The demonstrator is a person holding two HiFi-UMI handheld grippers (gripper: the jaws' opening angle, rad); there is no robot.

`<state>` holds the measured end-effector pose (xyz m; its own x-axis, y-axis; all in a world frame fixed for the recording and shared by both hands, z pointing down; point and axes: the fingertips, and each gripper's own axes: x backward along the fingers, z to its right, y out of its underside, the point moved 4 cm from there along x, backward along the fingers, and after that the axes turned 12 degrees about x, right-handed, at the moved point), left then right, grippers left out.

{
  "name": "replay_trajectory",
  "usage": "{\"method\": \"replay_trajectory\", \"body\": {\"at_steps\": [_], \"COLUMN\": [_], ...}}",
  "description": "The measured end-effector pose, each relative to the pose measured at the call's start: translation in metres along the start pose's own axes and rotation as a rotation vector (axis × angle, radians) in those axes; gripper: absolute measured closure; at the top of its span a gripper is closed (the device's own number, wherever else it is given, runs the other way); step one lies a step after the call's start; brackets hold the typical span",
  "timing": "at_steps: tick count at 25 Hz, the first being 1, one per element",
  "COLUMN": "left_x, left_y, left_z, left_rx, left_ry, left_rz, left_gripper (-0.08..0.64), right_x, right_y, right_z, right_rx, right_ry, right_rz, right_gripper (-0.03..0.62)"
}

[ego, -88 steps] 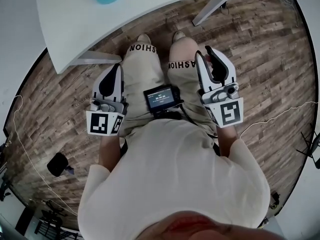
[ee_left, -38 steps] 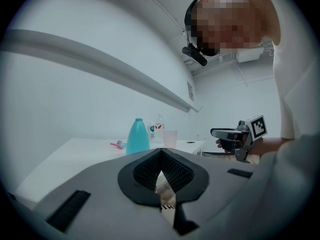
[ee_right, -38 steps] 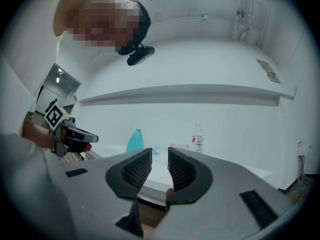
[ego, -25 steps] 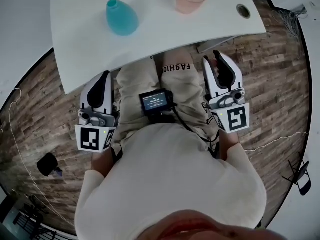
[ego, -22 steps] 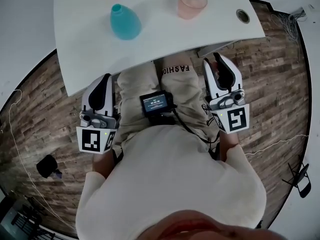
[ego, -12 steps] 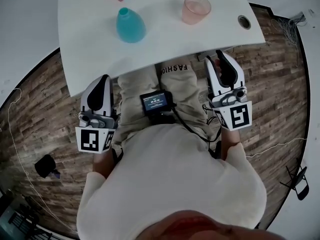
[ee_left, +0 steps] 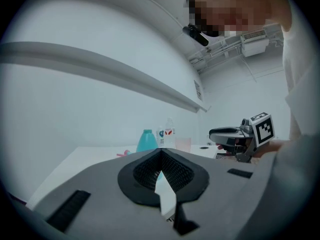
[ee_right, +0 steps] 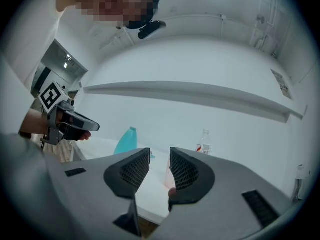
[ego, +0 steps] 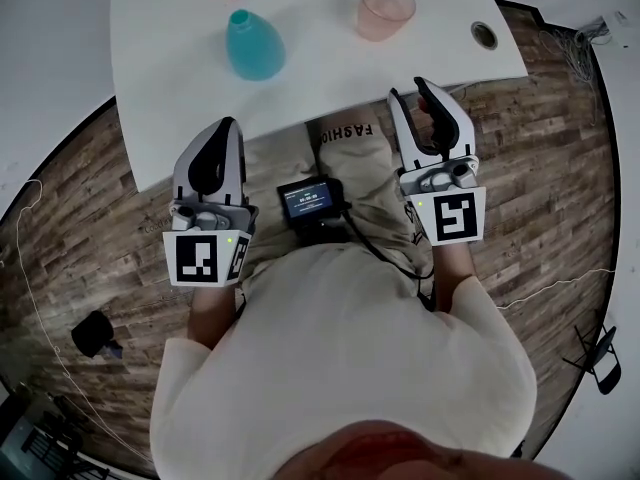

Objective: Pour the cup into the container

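White table's (ego: 300,88) near edge lies by right claw's (ego: 408,90) tips, cup (ego: 385,10) beyond.

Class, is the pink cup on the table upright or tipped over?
Upright: the pink cup stands on the table, open rim facing up.

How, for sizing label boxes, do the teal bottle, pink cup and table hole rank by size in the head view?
Tied largest: teal bottle and pink cup, nearly alike; bottle perhaps slightly larger.
Smallest: table hole, clearly.

Container (ego: 254,46) on the table (ego: 320,78), cup (ego: 385,10) to its right — well apart, a hole (ego: 484,35) right of the cup
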<state>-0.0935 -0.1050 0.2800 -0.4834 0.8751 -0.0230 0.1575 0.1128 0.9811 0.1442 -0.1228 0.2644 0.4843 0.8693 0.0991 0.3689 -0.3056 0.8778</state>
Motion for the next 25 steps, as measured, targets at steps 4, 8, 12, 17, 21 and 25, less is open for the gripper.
{"method": "replay_trajectory", "body": {"at_steps": [4,8,12,17,21,25], "left_x": [-0.014,-0.022,-0.027,-0.035,-0.040,-0.044], "left_y": [-0.002,0.000,0.000,-0.001,-0.001,-0.002], "left_z": [0.016,0.019,0.023,0.029,0.033,0.037], "left_rx": [-0.006,-0.003,-0.001,-0.008,-0.014,-0.022], "left_ry": [0.018,0.025,0.031,0.046,0.052,0.053], "left_rz": [-0.005,-0.017,-0.023,-0.025,-0.029,-0.031], "left_gripper": [0.549,0.549,0.549,0.549,0.549,0.549], "right_x": [-0.006,-0.011,-0.015,-0.019,-0.023,-0.027], "right_y": [0.003,0.008,0.012,0.018,0.025,0.028], "right_z": [0.003,0.006,0.009,0.015,0.022,0.029], "right_rx": [-0.008,-0.012,-0.009,-0.010,-0.010,-0.001], "right_ry": [-0.016,-0.019,-0.030,-0.048,-0.063,-0.086], "right_rz": [-0.026,-0.046,-0.055,-0.065,-0.071,-0.074], "right_gripper": [0.466,0.456,0.449,0.444,0.432,0.405]}}
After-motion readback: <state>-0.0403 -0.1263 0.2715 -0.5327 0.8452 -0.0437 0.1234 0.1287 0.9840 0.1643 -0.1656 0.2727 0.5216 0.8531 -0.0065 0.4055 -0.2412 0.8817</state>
